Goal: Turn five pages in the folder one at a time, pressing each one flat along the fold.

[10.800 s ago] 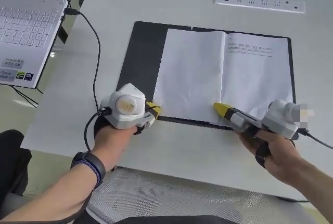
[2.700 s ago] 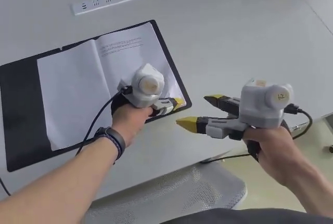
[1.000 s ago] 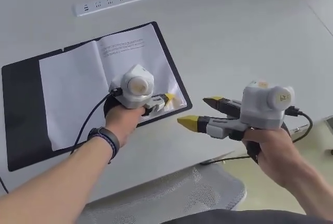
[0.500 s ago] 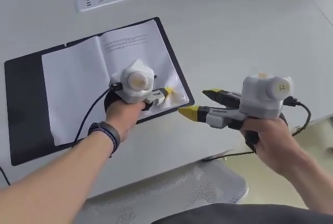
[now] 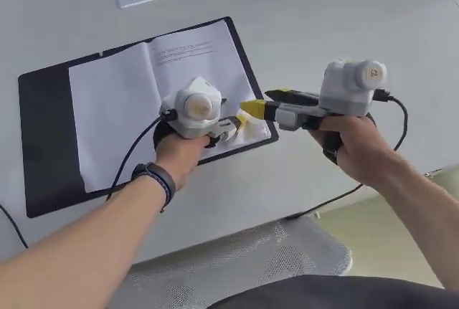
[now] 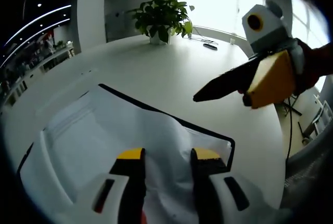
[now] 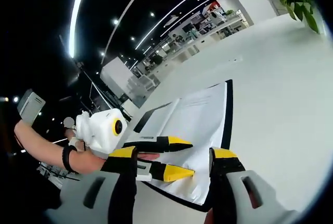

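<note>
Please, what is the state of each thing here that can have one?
folder: open, flat on the table
right page: lower corner lifted off the folder
left tool: open, jaws on either side of that corner
right tool: open, holding nothing
</note>
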The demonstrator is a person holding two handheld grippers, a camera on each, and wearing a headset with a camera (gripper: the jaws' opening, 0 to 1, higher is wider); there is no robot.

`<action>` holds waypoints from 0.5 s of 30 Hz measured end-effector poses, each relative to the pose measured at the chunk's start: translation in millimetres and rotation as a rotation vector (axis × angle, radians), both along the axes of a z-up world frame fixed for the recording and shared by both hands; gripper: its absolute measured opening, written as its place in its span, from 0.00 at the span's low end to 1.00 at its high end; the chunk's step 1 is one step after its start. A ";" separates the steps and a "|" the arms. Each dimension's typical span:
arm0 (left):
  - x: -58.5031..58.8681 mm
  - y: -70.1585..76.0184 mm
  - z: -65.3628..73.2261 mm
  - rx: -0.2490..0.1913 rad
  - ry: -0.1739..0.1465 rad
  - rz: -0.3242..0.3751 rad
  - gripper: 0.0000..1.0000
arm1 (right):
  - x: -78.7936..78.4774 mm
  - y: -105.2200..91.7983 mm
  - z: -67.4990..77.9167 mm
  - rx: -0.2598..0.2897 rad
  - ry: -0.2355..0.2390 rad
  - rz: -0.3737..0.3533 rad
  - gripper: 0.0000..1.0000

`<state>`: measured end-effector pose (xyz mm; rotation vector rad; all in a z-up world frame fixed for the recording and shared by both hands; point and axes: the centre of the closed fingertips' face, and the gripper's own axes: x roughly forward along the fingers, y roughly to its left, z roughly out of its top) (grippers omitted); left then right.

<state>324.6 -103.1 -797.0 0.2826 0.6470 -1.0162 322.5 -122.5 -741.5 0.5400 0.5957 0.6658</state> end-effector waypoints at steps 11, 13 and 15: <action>2.2 -0.5 -2.1 -0.002 -0.001 0.004 0.34 | 19.8 11.6 -13.1 0.036 0.042 0.012 0.50; 2.6 -0.7 -2.6 -0.002 -0.001 0.004 0.34 | 21.3 11.5 -14.6 0.042 0.046 0.009 0.50; 2.8 -0.8 -2.8 -0.001 -0.002 0.004 0.34 | 21.5 12.1 -15.9 0.043 0.052 0.009 0.49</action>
